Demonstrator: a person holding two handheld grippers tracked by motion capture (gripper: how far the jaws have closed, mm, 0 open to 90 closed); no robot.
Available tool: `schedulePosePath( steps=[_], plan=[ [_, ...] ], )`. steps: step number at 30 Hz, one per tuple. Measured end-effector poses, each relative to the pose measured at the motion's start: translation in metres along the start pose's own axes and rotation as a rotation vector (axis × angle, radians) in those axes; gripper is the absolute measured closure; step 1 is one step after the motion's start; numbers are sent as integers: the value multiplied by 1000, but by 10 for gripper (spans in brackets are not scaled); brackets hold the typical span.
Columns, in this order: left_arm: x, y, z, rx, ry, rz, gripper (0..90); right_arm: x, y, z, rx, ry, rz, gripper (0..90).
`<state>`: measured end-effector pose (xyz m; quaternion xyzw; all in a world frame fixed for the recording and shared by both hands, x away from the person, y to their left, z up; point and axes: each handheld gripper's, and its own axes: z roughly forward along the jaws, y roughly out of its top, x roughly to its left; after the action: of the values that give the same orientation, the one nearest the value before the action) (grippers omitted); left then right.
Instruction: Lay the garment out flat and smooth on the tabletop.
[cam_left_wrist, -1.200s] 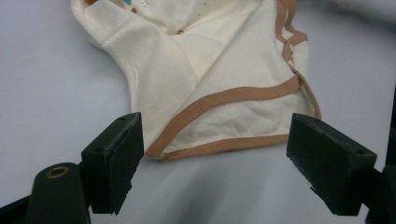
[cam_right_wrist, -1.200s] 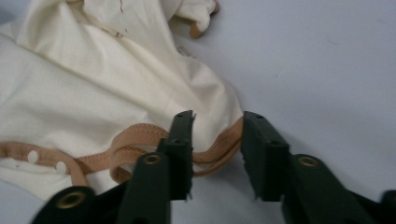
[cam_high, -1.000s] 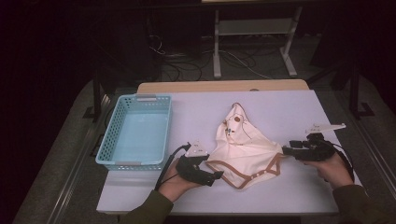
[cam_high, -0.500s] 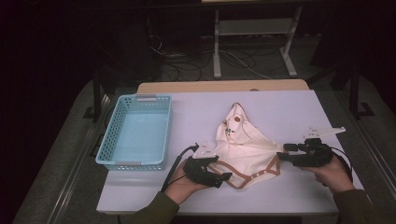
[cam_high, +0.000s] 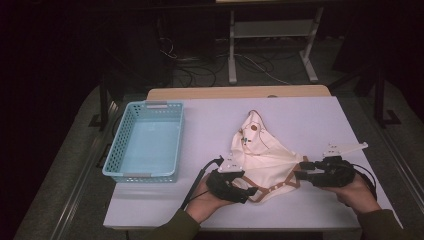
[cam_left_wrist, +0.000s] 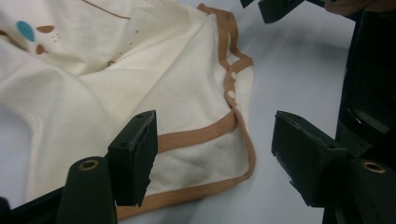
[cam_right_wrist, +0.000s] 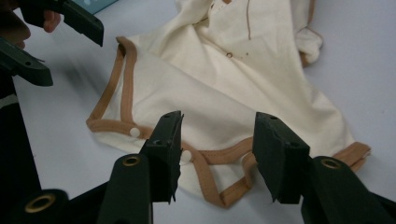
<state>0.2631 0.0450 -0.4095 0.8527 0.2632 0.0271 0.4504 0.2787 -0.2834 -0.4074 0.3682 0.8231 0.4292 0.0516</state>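
Observation:
A cream baby garment (cam_high: 265, 155) with brown trim and snap buttons lies rumpled on the white table (cam_high: 200, 120). My left gripper (cam_high: 252, 192) sits at its near left corner; in the left gripper view the jaws (cam_left_wrist: 215, 140) stand apart around the trimmed corner of the garment (cam_left_wrist: 140, 79). My right gripper (cam_high: 302, 170) is at the right corner, its jaws (cam_right_wrist: 217, 135) straddling the brown hem of the garment (cam_right_wrist: 224, 93). Both pairs of jaws have just been closing with cloth between them, and no pad presses on it.
A light blue plastic basket (cam_high: 142, 176) stands at the table's left side with nothing in it. Bare tabletop lies beyond the garment. Behind the table are a dark floor, cables and a metal stand (cam_high: 232, 55).
My left gripper has slid right to the garment's near corner. My right gripper has come left and a little nearer to the hem. Both pairs of jaws have narrowed.

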Motion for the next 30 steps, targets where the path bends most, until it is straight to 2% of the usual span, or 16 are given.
schedulePosePath(
  steps=[5, 7, 13, 17, 21, 28, 30],
  plan=[
    [-6, 2, 10, 20, -18, 22, 360, 3, -3, 3, 20, 23, -21, 581],
    [-7, 2, 14, 24, -24, 19, 382, 3, -4, 5, 34, 30, -26, 603],
    [-11, -1, 24, 62, -32, 51, 453, 0, -8, 14, 89, 55, -33, 639],
    [-13, -2, 29, 72, -38, 48, 486, -4, -12, 20, 133, 56, -40, 652],
    [-14, -5, 35, 84, -43, 43, 520, -7, -13, 24, 149, 67, -43, 666],
    [-11, -9, 44, 139, -51, 66, 609, -8, -14, 32, 191, 73, -58, 689],
    [-11, -10, 46, 144, -51, 59, 636, -9, -14, 33, 199, 69, -57, 696]
  ],
)
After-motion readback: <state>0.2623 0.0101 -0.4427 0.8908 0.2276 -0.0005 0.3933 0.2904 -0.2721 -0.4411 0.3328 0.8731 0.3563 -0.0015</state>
